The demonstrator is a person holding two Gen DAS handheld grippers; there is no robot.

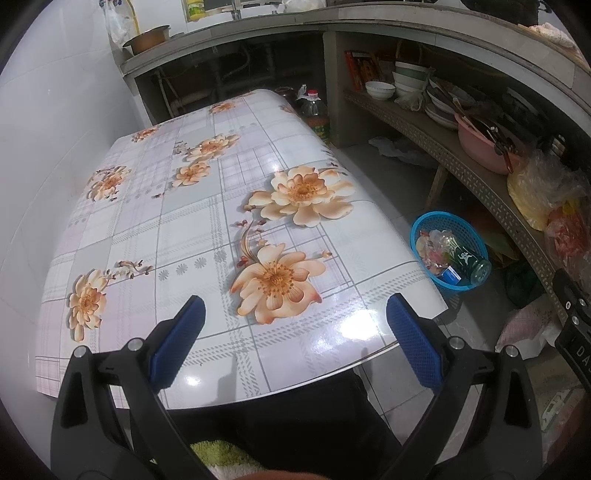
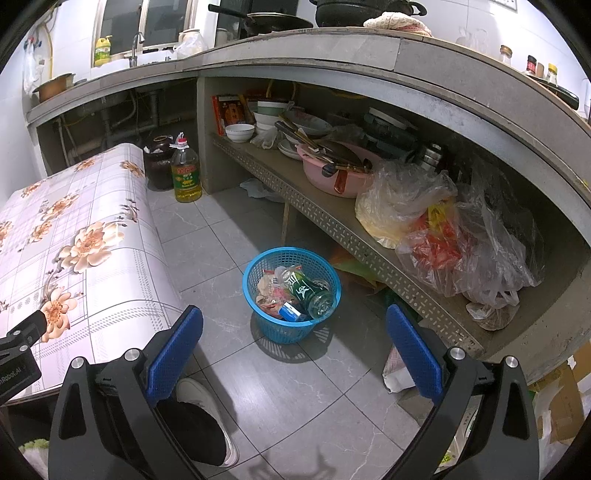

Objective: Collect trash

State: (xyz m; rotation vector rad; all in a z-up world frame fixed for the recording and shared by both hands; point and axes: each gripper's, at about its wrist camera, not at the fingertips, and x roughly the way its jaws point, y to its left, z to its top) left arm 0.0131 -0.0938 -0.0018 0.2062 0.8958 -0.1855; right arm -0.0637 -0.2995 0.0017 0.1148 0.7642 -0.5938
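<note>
A home kitchen: a stone counter [image 2: 303, 55] carries a wok [image 2: 273, 20] and a tap [image 2: 136, 44]. Below the counter, a shelf [image 2: 332, 218] holds bowls [image 2: 240, 132] and a pink basin [image 2: 332, 173]; a cooking-oil bottle [image 2: 185, 170] stands on the floor beneath it.

The green bottle [image 2: 308, 291] hides much of the blue basket's [image 2: 258, 266] trash.

Ahead of the left claw [image 1: 295, 332] the tablecloth [image 1: 192, 229] looks like glossy, smooth vinyl, throwing back lamp glare. The claw's pads [image 1: 413, 343] are blue, textured rubber on matt black plastic arms. Ahead of the right claw [image 2: 295, 339] the basket [image 2: 258, 269] is blue plastic mesh; in it, a glossy green bottle [image 2: 310, 291] and crinkled wrappers [image 2: 269, 291]. Beneath it the floor [image 2: 280, 384] is smooth grey tile.
</note>
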